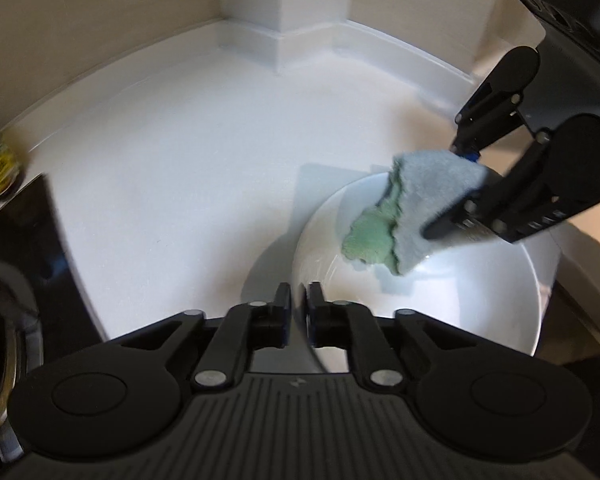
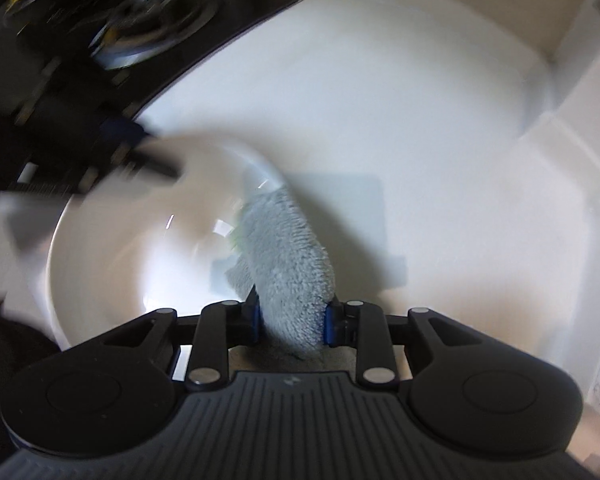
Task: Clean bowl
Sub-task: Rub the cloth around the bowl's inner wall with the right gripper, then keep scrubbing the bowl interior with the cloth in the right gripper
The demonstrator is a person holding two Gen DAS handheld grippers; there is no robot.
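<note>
Bowl (image 1: pixel 440 300), white, sat on white surface (image 1: pixel 180 168) near its front edge, tipped slightly. Left tool (image 1: pixel 299 304) pinched bowl's near rim, jaws pressed together on thin wall, steadying it. Right tool (image 1: pixel 466 200) clamped folded cloth (image 1: pixel 404 216), grey outside, green inside, cloth's loose end touching bowl's inner wall. Interior looked white, glossy, no visible residue, though right wrist view was blurred. Judged: wiping under way, not complete; remaining inner wall, rim, then release of bowl and cloth left. Dark stovetop (image 1: pixel 28 240) lay beside surface.
</note>
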